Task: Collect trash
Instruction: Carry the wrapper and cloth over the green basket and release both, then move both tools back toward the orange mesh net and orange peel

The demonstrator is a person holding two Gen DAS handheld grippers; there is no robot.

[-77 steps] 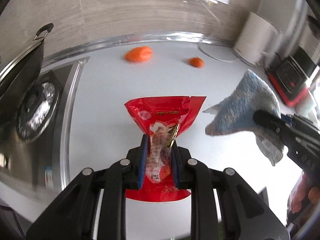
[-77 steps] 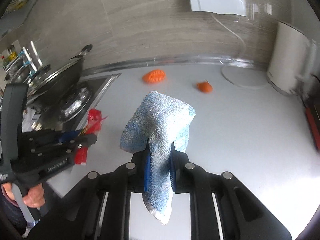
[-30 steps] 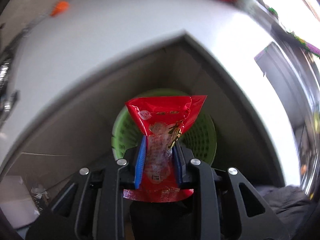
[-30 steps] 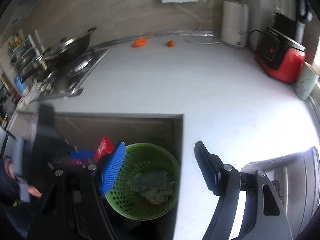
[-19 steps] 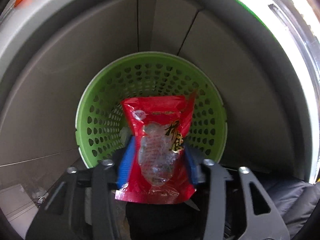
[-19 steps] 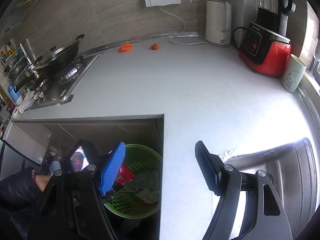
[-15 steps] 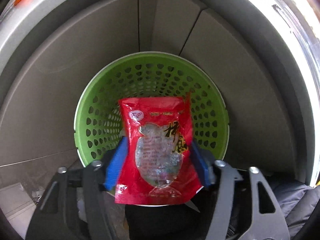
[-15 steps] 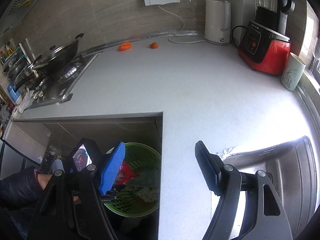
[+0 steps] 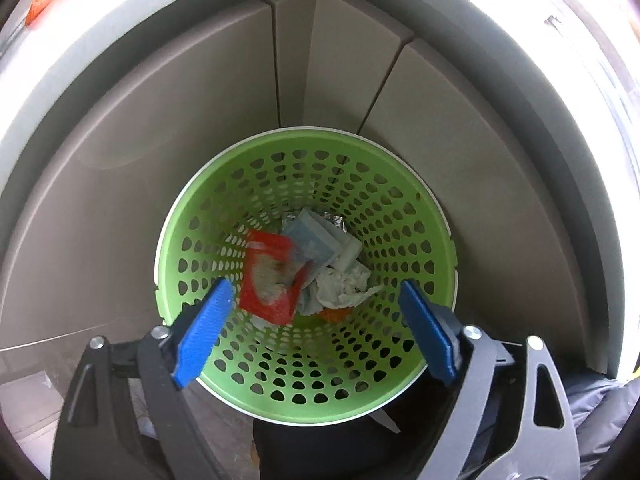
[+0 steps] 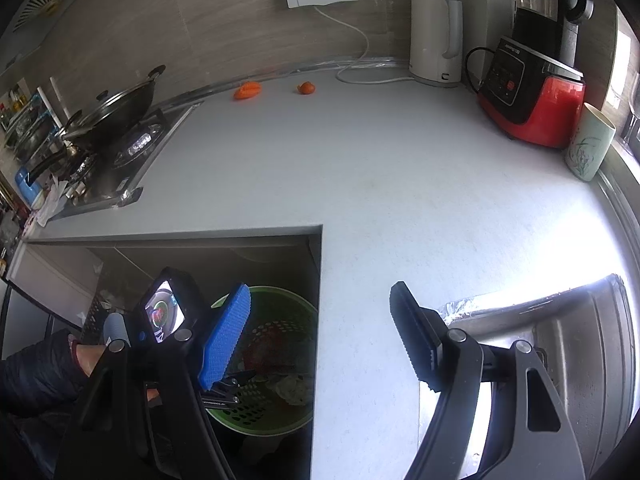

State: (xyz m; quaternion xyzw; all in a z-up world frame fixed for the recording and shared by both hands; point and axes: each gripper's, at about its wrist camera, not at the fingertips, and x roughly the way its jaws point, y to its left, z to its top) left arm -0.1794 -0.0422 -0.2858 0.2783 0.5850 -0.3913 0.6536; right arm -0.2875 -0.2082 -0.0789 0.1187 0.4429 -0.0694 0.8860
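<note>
The worktop [image 10: 400, 184] wraps an inner corner, and in the recess below it stands the green bin [image 9: 400, 216], seen from straight above in the left wrist view. Inside lie a blue cloth [image 9: 310, 238] and crumpled paper [image 9: 342, 286] toward 1 and 4 o'clock of the bin's centre, with the red packet [image 9: 270, 276] at about 8 o'clock, free of both pads and seemingly on the pile or just short of it. The left tool [image 9: 316, 328] hangs over the bin's 6 o'clock rim, its jaws opening wide with nothing between them; the right tool [image 10: 320, 336] is spread and empty above the worktop edge. The drop looks done, so the good move is probably to lift the left tool straight up clear of the rim before swinging away, so a pad does not catch the wall. Two orange scraps [image 10: 248, 90] remain at 12 o'clock on the worktop, by the wall; they are likely next.
</note>
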